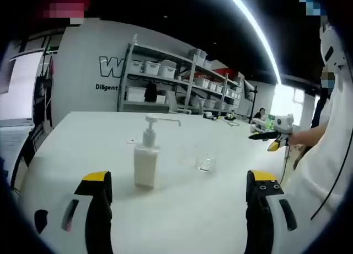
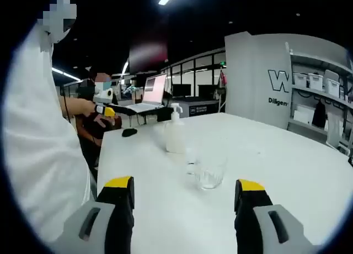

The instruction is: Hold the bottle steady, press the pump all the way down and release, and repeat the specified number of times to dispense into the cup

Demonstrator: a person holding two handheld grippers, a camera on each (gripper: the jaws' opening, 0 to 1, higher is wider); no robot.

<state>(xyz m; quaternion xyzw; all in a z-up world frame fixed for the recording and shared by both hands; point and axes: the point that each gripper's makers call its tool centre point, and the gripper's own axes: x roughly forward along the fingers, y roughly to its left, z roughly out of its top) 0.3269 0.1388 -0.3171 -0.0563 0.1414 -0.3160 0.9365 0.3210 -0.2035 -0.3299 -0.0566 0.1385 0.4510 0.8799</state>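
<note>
In the left gripper view, the left gripper [image 1: 179, 196] is held above the white table [image 1: 83, 138] with its jaws spread wide and nothing between them. Ahead of it, the pump bottle [image 1: 146, 157] is seen standing upright, and the clear cup [image 1: 206, 161] is set near it to the right. In the right gripper view, the right gripper [image 2: 183, 199] is likewise held with jaws apart and empty, the cup just beyond them and the bottle further back.
</note>
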